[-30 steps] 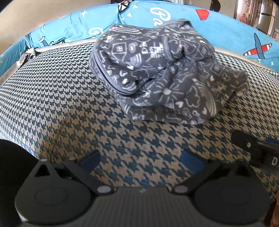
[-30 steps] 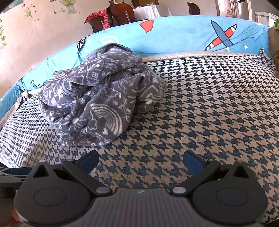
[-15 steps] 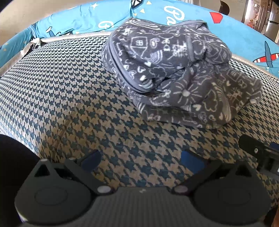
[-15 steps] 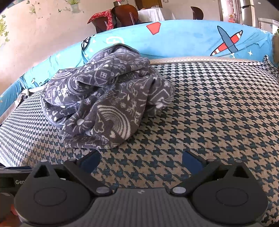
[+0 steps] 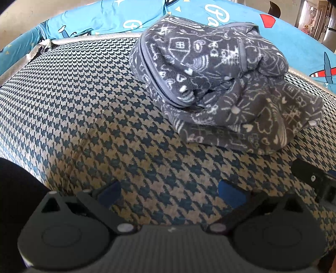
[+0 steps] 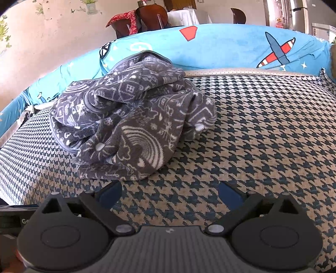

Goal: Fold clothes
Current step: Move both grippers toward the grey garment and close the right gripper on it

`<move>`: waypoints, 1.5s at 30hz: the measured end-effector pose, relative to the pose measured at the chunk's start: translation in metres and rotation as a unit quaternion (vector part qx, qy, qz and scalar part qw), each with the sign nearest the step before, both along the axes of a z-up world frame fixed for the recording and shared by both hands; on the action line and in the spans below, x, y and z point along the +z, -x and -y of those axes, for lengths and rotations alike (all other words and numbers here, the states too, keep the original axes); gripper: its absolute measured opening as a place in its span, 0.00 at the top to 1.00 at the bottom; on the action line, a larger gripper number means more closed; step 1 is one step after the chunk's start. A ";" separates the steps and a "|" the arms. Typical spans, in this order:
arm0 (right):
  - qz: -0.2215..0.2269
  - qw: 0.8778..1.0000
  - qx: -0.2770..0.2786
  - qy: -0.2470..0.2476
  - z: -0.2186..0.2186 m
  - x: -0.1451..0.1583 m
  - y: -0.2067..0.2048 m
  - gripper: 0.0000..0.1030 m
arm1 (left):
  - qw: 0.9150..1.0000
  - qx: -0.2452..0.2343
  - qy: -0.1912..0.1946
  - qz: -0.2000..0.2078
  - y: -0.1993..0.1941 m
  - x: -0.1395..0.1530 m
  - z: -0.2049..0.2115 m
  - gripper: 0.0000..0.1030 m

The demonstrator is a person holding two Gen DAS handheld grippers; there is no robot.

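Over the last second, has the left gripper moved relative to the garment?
Yes. The left gripper has closed in on the grey garment, which now sits larger and nearer against the blue cushion. It is open and not touching it.

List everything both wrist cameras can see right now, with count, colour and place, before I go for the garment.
fleece garment: 1, dark grey with white doodle print, crumpled in a heap at the far side of the houndstooth surface, unfolded
houndstooth cover: 1, navy and beige, the surface under the garment
blue cartoon sheet: 1, bright blue with aeroplane prints, along the far edge behind the garment
wooden chairs: at least 2, dark brown, background of the right wrist view, one draped in red cloth
white-clothed table: 1, white, behind the chairs
left gripper: 1, black with blue pads, open, short of the garment
right gripper: 1, black with blue pads, open, just short of the garment's near edge
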State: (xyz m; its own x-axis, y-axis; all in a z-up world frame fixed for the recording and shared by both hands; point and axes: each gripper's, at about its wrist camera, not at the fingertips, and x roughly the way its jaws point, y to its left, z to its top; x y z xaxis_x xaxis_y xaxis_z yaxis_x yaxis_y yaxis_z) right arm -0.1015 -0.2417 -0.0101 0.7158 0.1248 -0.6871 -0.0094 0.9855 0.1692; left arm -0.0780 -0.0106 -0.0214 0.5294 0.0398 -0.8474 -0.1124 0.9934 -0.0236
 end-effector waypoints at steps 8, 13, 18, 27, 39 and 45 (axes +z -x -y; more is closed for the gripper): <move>0.007 1.000 0.022 -0.013 -0.006 0.008 -0.006 0.04 | 1.000 0.007 0.000 0.004 -0.006 0.003 -0.010 0.00; 0.029 0.999 0.043 -0.012 -0.013 0.019 -0.015 0.04 | 1.000 0.005 0.000 0.012 -0.017 0.009 -0.011 0.00; 0.049 0.996 0.065 -0.028 -0.017 0.033 -0.030 0.04 | 1.000 0.009 0.009 0.019 -0.036 0.017 -0.018 0.00; 0.098 0.989 0.114 0.004 -0.033 0.054 -0.065 0.04 | 1.000 0.014 -0.005 0.025 -0.082 0.023 -0.035 0.00; 0.117 0.980 0.156 0.032 -0.070 0.045 -0.111 0.04 | 1.000 -0.007 -0.020 0.022 -0.120 0.013 -0.038 0.00; 0.110 0.980 0.165 0.027 -0.075 0.033 -0.127 0.40 | 0.999 -0.009 -0.012 0.032 -0.130 0.012 -0.032 0.00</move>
State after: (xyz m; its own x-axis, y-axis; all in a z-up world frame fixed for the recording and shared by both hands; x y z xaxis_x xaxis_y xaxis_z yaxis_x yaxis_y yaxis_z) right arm 0.0260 -0.1666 0.0224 0.7741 0.3417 -0.5329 -0.3593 0.9302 0.0747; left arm 0.0525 0.0211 -0.0090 0.5834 0.0499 -0.8106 -0.0931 0.9956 -0.0057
